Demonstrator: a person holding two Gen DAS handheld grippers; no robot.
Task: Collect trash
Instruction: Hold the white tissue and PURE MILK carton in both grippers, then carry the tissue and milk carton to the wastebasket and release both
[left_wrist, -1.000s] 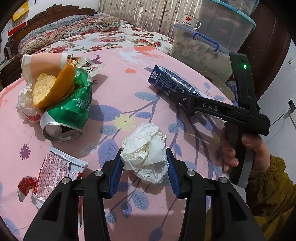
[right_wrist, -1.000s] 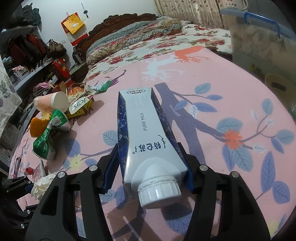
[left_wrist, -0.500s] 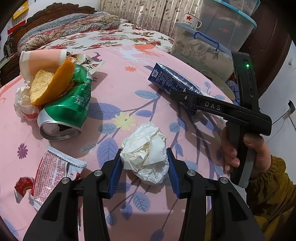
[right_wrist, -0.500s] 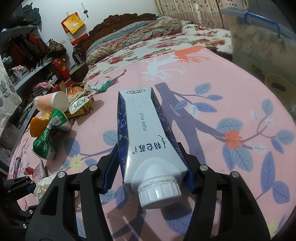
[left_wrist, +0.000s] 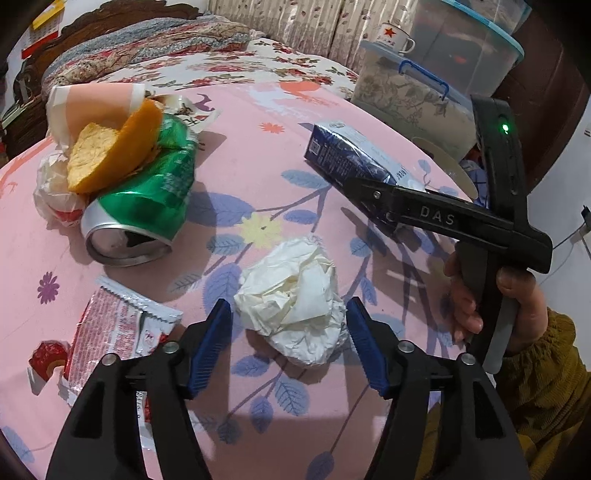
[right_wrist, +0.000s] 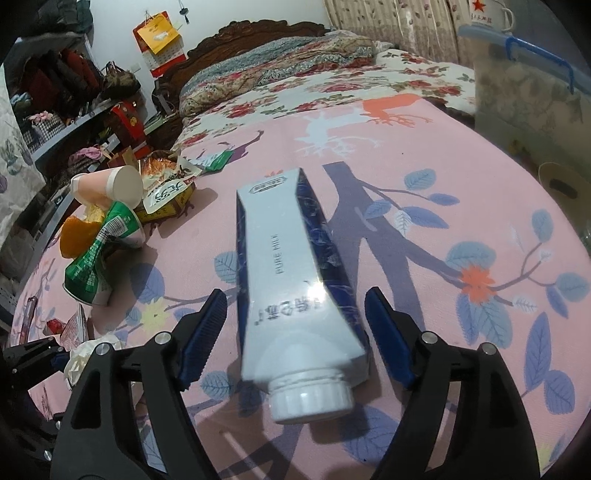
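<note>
On the pink leaf-print tablecloth (left_wrist: 258, 140), the left gripper (left_wrist: 289, 338) and right gripper (right_wrist: 295, 325) are opening, pads clear of the crumpled white tissue ball (left_wrist: 291, 317) and white-and-blue milk carton (right_wrist: 291, 280); seemingly releasing both, next needing fresh grips.

A carved wooden headboard (right_wrist: 258, 31) backs the floral bed (right_wrist: 332, 85); cluttered shelves (right_wrist: 55, 110), perhaps, stand left.

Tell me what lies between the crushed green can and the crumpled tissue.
Nothing: in the left wrist view only bare pink floral cloth separates the crushed green can from the crumpled tissue. The red-and-white wrapper lies off to the side.
</note>
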